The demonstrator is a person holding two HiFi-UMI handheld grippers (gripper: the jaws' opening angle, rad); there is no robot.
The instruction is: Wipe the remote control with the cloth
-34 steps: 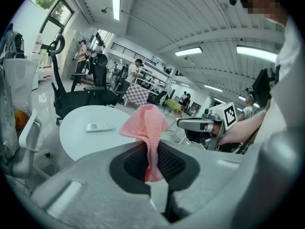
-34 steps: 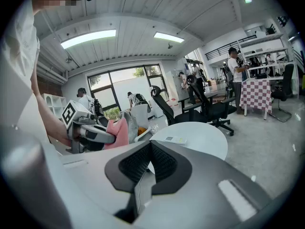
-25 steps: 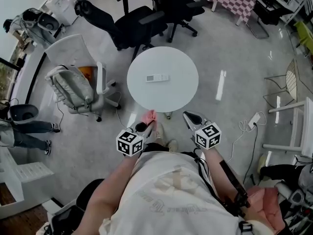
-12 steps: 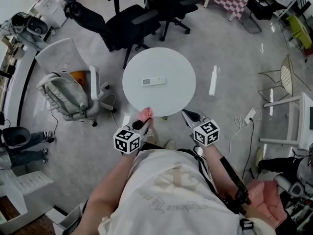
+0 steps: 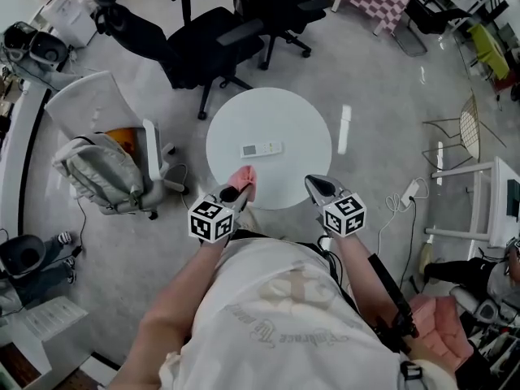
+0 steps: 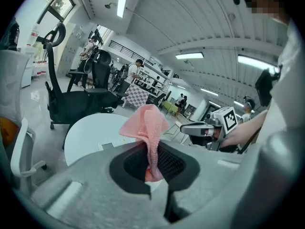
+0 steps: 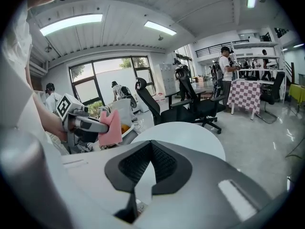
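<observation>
Seen from above, a small white rectangular remote control (image 5: 261, 149) lies near the middle of a round white table (image 5: 280, 116). The left gripper (image 5: 234, 192) is held over the table's near edge, its jaws clamped on a pink woven cloth (image 5: 244, 177). In the left gripper view, the cloth (image 6: 145, 128) is pinched between the ribbed pads and stands up in a folded peak above them. The cloth is apart from the remote control, which lies just beyond it. The right gripper (image 5: 313, 184) is held at the near edge to the right, its jaws closed together with nothing between them. Black office chairs (image 5: 211, 43) stand on the grey floor beyond the table.
</observation>
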